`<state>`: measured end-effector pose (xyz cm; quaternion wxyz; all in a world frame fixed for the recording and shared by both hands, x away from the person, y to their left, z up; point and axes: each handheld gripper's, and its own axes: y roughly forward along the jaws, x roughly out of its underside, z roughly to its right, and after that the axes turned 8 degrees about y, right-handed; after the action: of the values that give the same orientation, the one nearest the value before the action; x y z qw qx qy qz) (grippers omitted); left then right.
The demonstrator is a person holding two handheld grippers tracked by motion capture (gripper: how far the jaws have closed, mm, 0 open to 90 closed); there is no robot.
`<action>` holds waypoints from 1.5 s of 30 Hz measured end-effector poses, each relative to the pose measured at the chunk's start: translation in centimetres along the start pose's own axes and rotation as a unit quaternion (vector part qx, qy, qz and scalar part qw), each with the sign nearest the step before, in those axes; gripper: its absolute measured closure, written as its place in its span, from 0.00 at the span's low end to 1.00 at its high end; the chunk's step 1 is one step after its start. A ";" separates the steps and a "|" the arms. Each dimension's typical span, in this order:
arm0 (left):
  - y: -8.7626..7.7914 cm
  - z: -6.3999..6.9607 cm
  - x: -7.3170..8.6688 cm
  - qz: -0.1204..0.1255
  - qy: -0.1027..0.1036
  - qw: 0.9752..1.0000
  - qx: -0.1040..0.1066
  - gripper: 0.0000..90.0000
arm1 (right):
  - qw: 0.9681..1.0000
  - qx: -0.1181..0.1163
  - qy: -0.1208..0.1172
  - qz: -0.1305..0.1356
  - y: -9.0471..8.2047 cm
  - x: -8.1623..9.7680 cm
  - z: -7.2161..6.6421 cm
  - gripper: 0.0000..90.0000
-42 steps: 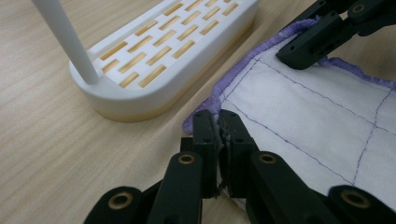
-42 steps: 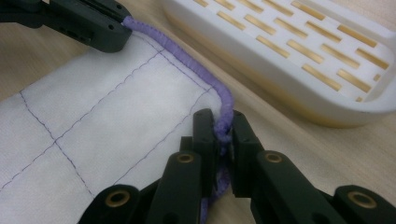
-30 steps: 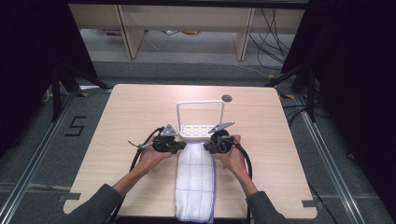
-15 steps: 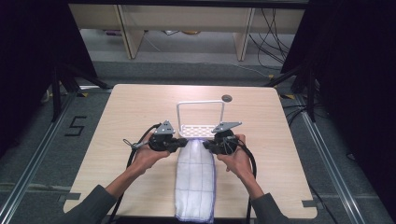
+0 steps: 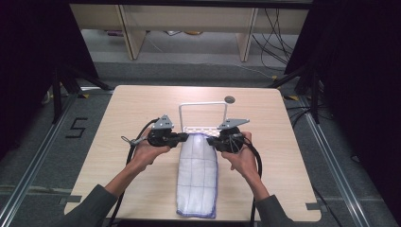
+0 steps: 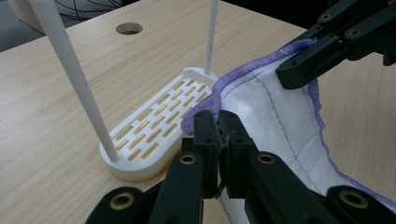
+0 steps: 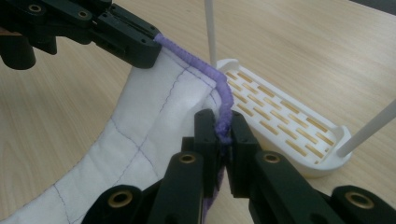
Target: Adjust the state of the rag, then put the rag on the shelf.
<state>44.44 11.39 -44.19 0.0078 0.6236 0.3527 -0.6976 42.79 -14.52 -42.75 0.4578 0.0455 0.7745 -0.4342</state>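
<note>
Grippers pinch one cloth: the left gripper (image 6: 219, 135) is clamped on the purple hem of the white cloth (image 5: 197, 175) at its far left corner, the right gripper (image 7: 223, 135) on the far right corner. That raised edge hangs just beside the white rack (image 5: 203, 116), and the cloth trails away from the rack. Both hands (image 5: 147, 152) sit level, either side of the cloth.

Left gripper (image 5: 185, 137) and right gripper (image 5: 211, 141) pinch far corners of white cloth (image 5: 197, 177) (purple-edged), white rack (image 5: 203, 117) just beyond.
</note>
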 end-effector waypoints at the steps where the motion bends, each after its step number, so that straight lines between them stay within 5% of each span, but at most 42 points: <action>1: 0.0 0.0 -0.1 0.006 0.003 1.000 -0.001 0.96 | 1.000 0.005 0.003 -0.002 -0.1 -0.1 -0.3 0.95; 14: -1.2 0.1 -1.1 0.015 0.008 1.000 0.003 0.96 | 1.000 0.013 -0.004 0.019 -1.4 -0.7 -0.4 0.95; 22: -3.0 0.5 -2.3 0.026 0.012 1.000 0.008 0.96 | 0.999 -0.002 -0.018 0.039 -2.6 -1.7 -1.5 0.95; 32: -5.3 1.3 -5.0 0.047 0.026 0.999 0.007 0.96 | 0.997 -0.005 -0.026 0.074 -5.8 -3.0 -3.5 0.95; 44: -7.1 1.0 -8.4 0.073 0.026 0.997 0.001 0.96 | 0.993 0.004 -0.044 0.112 -8.5 -5.6 -3.6 0.95; 45: -7.2 1.0 -8.7 0.075 0.027 0.997 0.000 0.96 | 0.993 0.004 -0.032 0.110 -8.7 -5.7 -3.7 0.95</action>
<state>42.30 12.57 -33.12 0.0507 0.6672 0.3050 -0.6777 39.53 -15.41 -32.22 0.5267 0.1182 0.7484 -0.3855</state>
